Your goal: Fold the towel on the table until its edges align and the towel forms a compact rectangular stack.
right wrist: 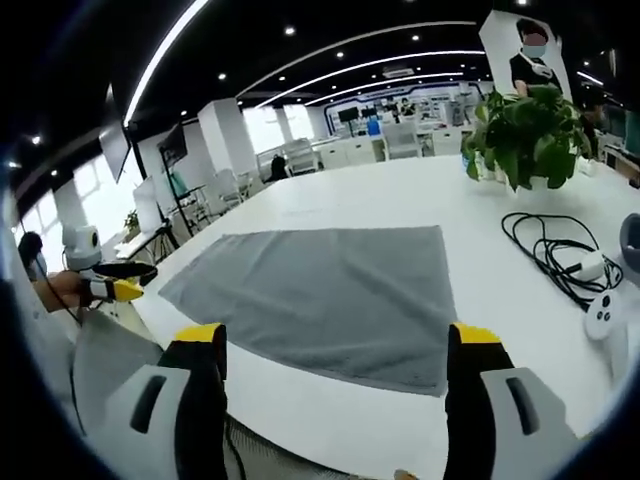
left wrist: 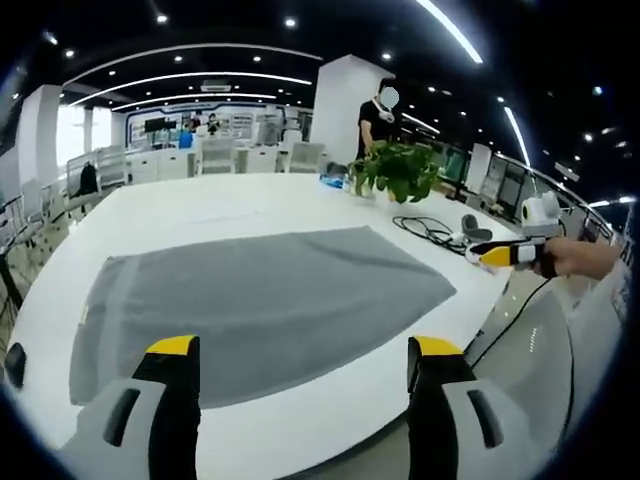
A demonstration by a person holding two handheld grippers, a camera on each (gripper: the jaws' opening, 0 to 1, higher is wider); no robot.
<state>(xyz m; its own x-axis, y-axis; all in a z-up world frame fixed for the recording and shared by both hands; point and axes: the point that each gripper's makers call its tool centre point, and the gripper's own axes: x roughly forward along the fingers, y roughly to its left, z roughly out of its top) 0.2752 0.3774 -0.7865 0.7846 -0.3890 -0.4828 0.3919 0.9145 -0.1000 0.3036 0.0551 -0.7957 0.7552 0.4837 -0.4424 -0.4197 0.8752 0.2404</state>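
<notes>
A grey towel (left wrist: 270, 300) lies spread flat in a single layer on the white table (left wrist: 200, 205). My left gripper (left wrist: 303, 348) hovers open over the table's near edge, its yellow-tipped jaws wide apart and empty, just short of the towel's near edge. In the right gripper view the same towel (right wrist: 330, 290) lies ahead, and my right gripper (right wrist: 336, 335) is open and empty above its near edge. The right gripper (left wrist: 510, 255) also shows off the table's right side, held by a hand. The left gripper (right wrist: 115, 288) appears at the left, off the table.
A potted plant (left wrist: 395, 170) (right wrist: 525, 135) stands past the towel's far corner. A black cable (right wrist: 555, 250) and a white controller (right wrist: 603, 312) lie beside it. A person (left wrist: 380, 115) stands behind the plant. Chairs and desks line the far side.
</notes>
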